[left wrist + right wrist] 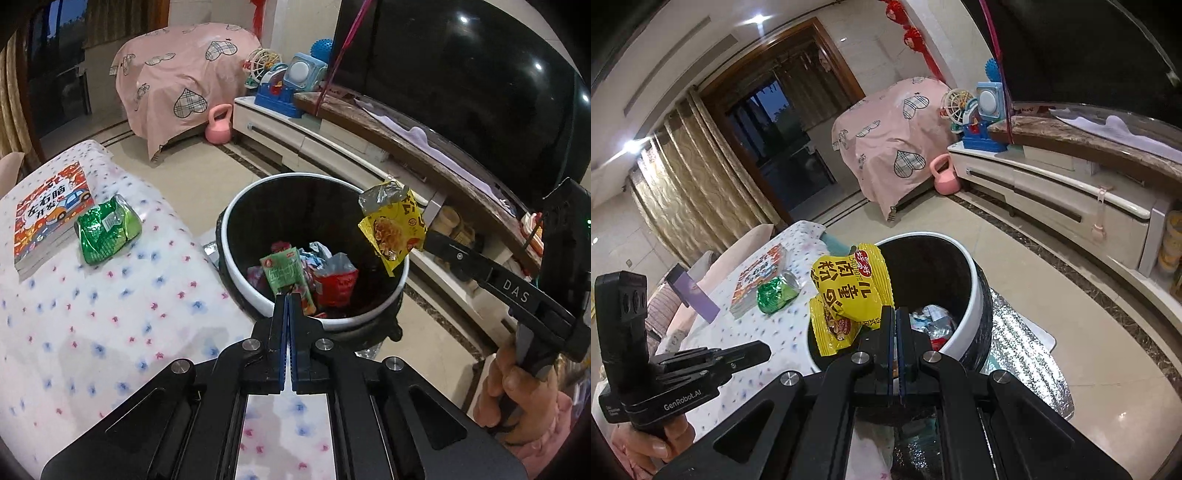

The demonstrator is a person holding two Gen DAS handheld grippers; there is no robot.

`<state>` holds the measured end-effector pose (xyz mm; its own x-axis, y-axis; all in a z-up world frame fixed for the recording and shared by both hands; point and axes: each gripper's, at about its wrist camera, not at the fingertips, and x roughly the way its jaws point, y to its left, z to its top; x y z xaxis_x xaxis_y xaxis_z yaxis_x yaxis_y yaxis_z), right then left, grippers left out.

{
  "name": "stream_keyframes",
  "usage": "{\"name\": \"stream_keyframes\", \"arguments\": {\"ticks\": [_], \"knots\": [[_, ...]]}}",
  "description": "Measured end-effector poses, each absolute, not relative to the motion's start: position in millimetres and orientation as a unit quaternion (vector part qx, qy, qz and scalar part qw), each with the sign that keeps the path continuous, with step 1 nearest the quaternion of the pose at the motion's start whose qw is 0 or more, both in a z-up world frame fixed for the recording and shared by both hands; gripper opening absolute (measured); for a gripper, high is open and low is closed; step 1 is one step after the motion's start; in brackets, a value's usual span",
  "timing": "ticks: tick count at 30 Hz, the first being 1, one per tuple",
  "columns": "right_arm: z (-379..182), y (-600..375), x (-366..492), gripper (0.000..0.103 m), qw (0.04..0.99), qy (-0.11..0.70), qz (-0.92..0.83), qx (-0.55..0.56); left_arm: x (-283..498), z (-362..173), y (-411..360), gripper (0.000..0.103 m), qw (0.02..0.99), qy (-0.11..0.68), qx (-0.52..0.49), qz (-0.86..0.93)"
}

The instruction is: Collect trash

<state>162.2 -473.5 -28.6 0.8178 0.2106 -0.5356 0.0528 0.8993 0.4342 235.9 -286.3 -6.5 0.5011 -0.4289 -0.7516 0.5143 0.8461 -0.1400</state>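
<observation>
Over the bin [236, 266], far-right rim side, the right gripper [424, 236] is clamped on a yellow snack wrapper [393, 225]; the pkt hangs just above the opening, not yet dropped. The right wrist view shows the same wrapper [849, 291] pinched at its near edge, jaws pressed tight on it.

Left gripper [288, 295] is at the bin's near rim, fingers fully together w/ nothing between them.

Done so far, judging by contents: several wrappers already inside, incl. a green carton [286, 271] and a red pkt [338, 284], plus crumpled foil bits.

Left to do: release the yellow one into the bin, then fetch the green foil bag [107, 230], which sits on the flowered tablecloth [110, 314] to the left, touching the book [48, 218]. Book prob. isn't trash. No other litter visible on the table, so I'd judge the task nearly finished.
</observation>
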Motion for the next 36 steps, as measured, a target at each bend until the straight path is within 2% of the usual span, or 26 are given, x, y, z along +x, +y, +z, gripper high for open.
{"name": "stream_keyframes", "arguments": {"ticks": [7, 9, 10, 11, 12, 14, 19, 22, 26, 29, 32, 36], "knots": [[-30.9, -470.2, 176.4, 0.001, 0.926, 0.312, 0.038, 0.210, 240.1, -8.1, -283.6, 0.002, 0.865, 0.422, 0.047, -0.267], [-34.6, -465.5, 185.9, 0.003, 0.921, 0.333, 0.042, 0.198, 241.5, -10.9, -281.2, 0.013, 0.865, 0.426, 0.044, -0.263], [-37.0, -464.3, 189.6, 0.008, 0.918, 0.339, 0.045, 0.200, 241.1, -11.8, -279.1, 0.018, 0.866, 0.425, 0.042, -0.261], [-38.5, -463.4, 191.0, 0.014, 0.918, 0.341, 0.042, 0.198, 240.6, -12.8, -276.8, 0.034, 0.868, 0.425, 0.041, -0.255], [-39.6, -461.9, 191.9, 0.019, 0.918, 0.343, 0.039, 0.194, 240.0, -13.8, -273.8, 0.044, 0.870, 0.424, 0.040, -0.250], [-40.9, -461.3, 188.9, 0.043, 0.918, 0.339, 0.044, 0.201, 238.2, -15.3, -267.6, 0.046, 0.872, 0.422, 0.036, -0.247], [-42.0, -461.2, 176.2, 0.049, 0.918, 0.325, 0.045, 0.225, 231.9, -19.7, -252.4, 0.048, 0.872, 0.427, 0.024, -0.239], [-39.0, -460.8, 169.7, 0.060, 0.918, 0.315, 0.045, 0.235, 227.7, -20.6, -243.1, 0.050, 0.873, 0.428, 0.014, -0.235], [-31.1, -455.6, 159.3, 0.081, 0.922, 0.298, 0.048, 0.243, 220.0, -21.1, -229.5, 0.058, 0.875, 0.427, 0.001, -0.227], [-24.6, -447.9, 149.3, 0.092, 0.926, 0.286, 0.050, 0.242, 213.2, -20.6, -221.4, 0.064, 0.878, 0.425, -0.005, -0.222], [-20.9, -439.7, 143.5, 0.098, 0.927, 0.282, 0.053, 0.242, 203.4, -19.1, -210.8, 0.076, 0.883, 0.418, -0.012, -0.212], [-21.9, -428.9, 135.2, 0.101, 0.926, 0.282, 0.055, 0.245, 189.6, -17.7, -195.6, 0.079, 0.888, 0.411, -0.024, -0.205]]}}
